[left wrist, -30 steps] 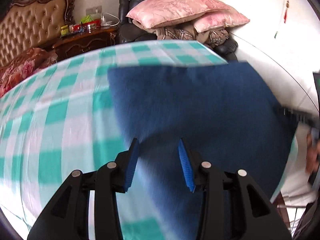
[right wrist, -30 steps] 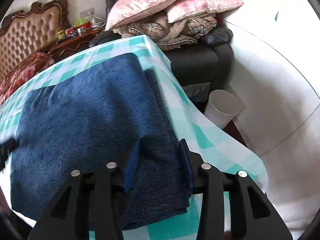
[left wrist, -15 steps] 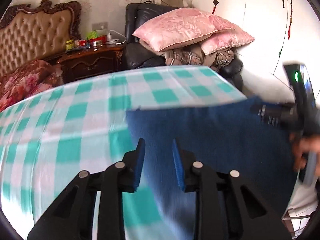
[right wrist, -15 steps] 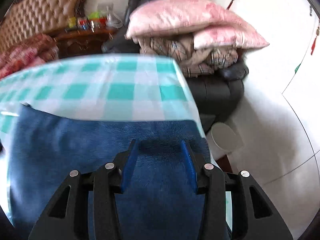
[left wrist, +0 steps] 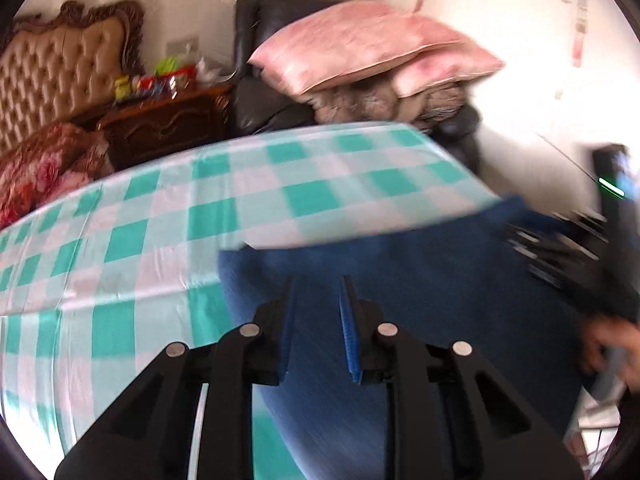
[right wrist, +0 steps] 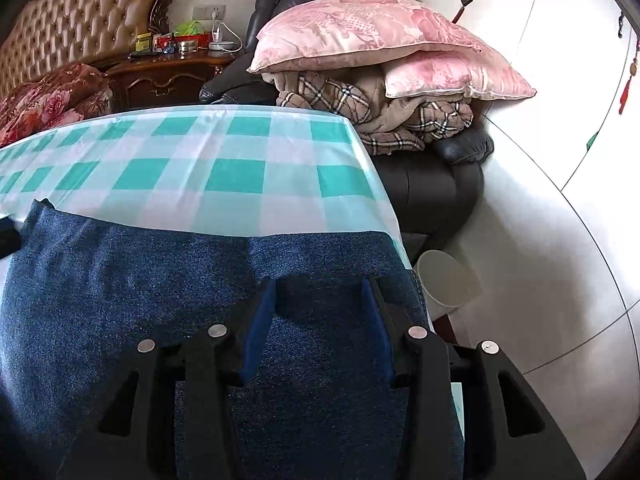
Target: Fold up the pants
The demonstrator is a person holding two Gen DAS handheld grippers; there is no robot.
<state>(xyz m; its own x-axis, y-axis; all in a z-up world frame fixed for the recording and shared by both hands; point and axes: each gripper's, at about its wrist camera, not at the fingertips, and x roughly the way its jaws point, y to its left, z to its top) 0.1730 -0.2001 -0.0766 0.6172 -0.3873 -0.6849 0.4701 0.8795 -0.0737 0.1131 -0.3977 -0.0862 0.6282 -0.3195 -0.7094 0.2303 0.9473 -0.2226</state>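
The pants (right wrist: 168, 280), dark blue denim already doubled into a broad slab, lie on the checked tablecloth (right wrist: 224, 168) at the table's near right corner, their right edge running along the table's right edge and their far edge straight across the cloth. The long axis of the bundle appears to run left to right across the near edge, though the near end is hidden under the tools. The right gripper (right wrist: 318, 316) stands about half open over the right part of the denim; whether its pads pinch a fold between them or merely rest above the fabric cannot be told from here. The left gripper (left wrist: 316, 312), seen in a blurred view, has just been closing and now shows a narrow gap with denim under and between its fingers; whether it really grips the cloth cannot be told either. The step looks like taking both near corners for the next fold. To do it well, each gripper should catch every layer at the edge, not just the top one, lift both sides evenly, and carry the fabric over so the edges meet squarely with the far edge. Keeping the right side clear of the table's drop matters, since the white bin (right wrist: 448, 280) stands below and denim hanging over could drag the stack off.
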